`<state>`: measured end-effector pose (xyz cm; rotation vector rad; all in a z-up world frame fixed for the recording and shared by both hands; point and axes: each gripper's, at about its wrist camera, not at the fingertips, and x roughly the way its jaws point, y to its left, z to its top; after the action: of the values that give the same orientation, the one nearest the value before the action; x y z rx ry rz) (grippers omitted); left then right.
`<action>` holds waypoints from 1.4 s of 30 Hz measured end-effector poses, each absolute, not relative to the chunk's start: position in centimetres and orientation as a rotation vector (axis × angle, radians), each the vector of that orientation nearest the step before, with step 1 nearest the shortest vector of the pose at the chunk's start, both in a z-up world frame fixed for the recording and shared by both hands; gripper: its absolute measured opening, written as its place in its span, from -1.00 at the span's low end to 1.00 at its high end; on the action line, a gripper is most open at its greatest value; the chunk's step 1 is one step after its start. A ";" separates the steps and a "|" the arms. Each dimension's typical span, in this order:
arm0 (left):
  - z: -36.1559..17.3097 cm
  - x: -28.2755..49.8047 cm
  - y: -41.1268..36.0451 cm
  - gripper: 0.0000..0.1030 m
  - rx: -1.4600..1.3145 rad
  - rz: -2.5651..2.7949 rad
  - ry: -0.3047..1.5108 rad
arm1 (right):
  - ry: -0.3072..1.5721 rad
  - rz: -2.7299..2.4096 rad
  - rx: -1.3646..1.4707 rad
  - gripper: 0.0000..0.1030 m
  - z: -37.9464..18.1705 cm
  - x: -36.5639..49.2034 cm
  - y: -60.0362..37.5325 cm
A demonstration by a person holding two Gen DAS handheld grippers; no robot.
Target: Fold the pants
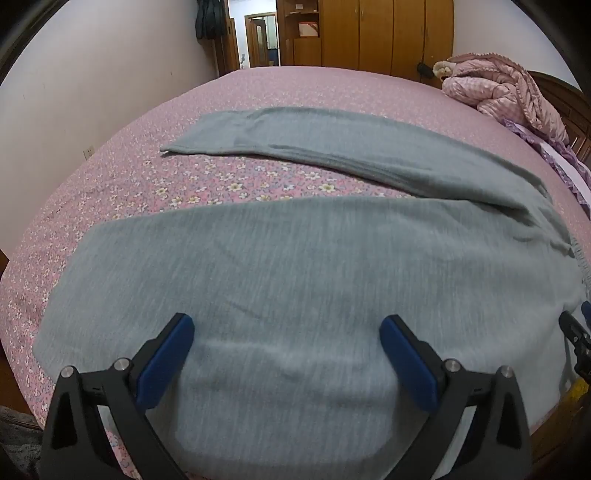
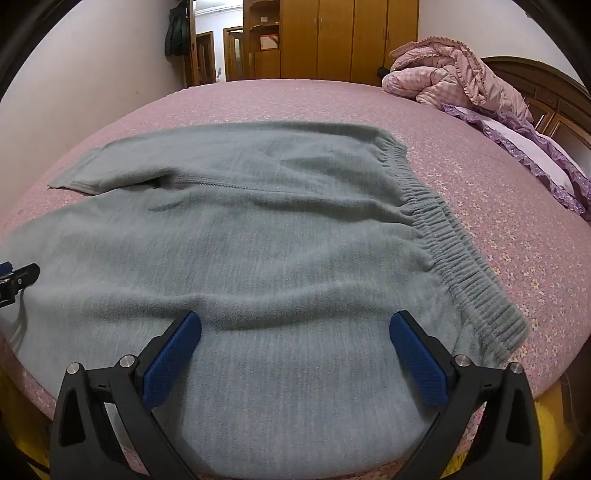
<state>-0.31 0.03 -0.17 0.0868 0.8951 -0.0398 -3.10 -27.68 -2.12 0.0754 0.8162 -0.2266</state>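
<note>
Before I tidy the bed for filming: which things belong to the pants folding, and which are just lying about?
Belongs to the job:
- grey pants, spread flat
- left claw, open over a leg
- right claw, open near the waistband

Just lying about:
- pink quilt
- purple pillow
- wardrobe
- dark coat, hanging

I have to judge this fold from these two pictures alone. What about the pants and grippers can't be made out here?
- Near edge of the grey pants: left wrist view, hidden behind the left gripper.
- Near leg's cuff: cut off at left in the right wrist view.
- Waistband near corner: partly behind the right gripper.
- Contact between fingertips and cloth: neither view settles it.
- Fabric weave: blurred.
</note>
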 end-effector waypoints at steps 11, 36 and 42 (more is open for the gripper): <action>0.0 -0.5 -0.3 0.99 0.088 -0.039 0.898 | 0.816 -0.231 0.073 1.00 -2.0 -3.3 -27.5; 0.1 -0.6 -0.3 0.99 0.089 -0.039 0.893 | 0.816 -0.237 0.069 1.00 -1.9 -3.4 -27.5; 0.0 -0.6 -0.3 0.99 0.087 -0.039 0.893 | 0.816 -0.238 0.069 1.00 -1.9 -3.4 -27.5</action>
<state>-0.63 -0.27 0.04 0.0871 0.8925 -0.0389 -3.40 -27.51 -1.88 0.0686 0.8159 -0.2378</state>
